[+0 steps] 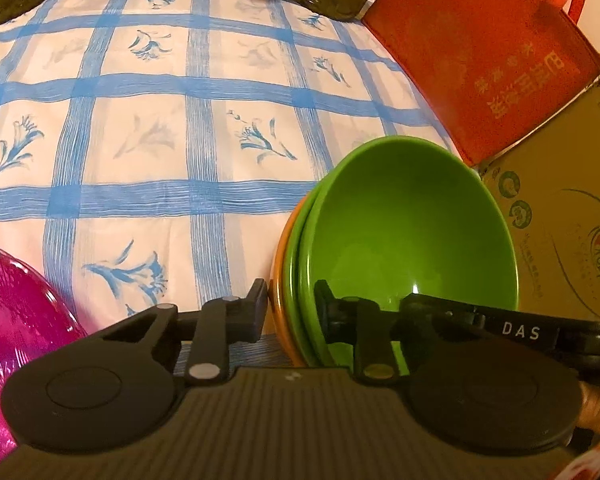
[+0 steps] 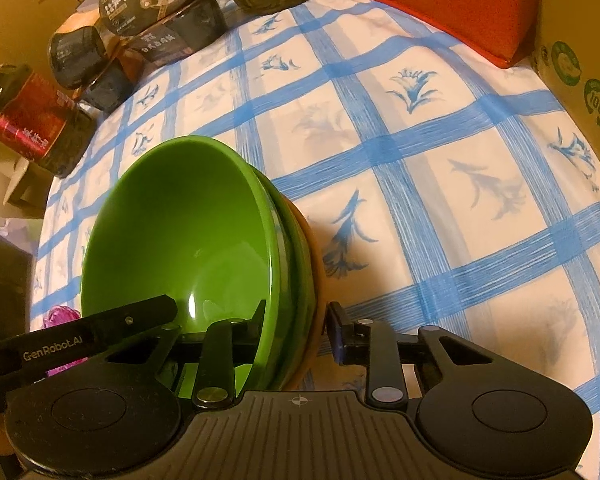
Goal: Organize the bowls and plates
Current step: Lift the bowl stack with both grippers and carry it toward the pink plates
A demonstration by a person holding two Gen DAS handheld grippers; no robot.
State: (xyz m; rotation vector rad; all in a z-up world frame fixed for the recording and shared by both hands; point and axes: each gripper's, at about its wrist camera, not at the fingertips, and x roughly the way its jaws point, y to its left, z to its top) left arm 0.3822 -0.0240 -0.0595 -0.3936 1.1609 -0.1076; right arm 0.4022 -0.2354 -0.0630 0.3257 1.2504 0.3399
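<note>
A stack of nested bowls, two green ones (image 1: 412, 232) inside an orange one (image 1: 279, 308), is held above the blue-checked tablecloth (image 1: 172, 128). My left gripper (image 1: 290, 312) is shut on the stack's near rim, one finger outside the orange bowl, one inside the green. In the right wrist view the same green bowls (image 2: 180, 232) and the orange bowl's edge (image 2: 315, 280) sit between my right gripper's (image 2: 298, 326) fingers, which clamp the opposite rim. A pink glass plate (image 1: 8, 320) lies at the lower left.
Dark oil bottles and food packs (image 2: 148, 20) line the far edge of the table. A red fabric bag (image 1: 484, 60) and a cardboard box (image 1: 560, 232) stand at the right. The pink plate shows partly behind the other gripper (image 2: 62, 316).
</note>
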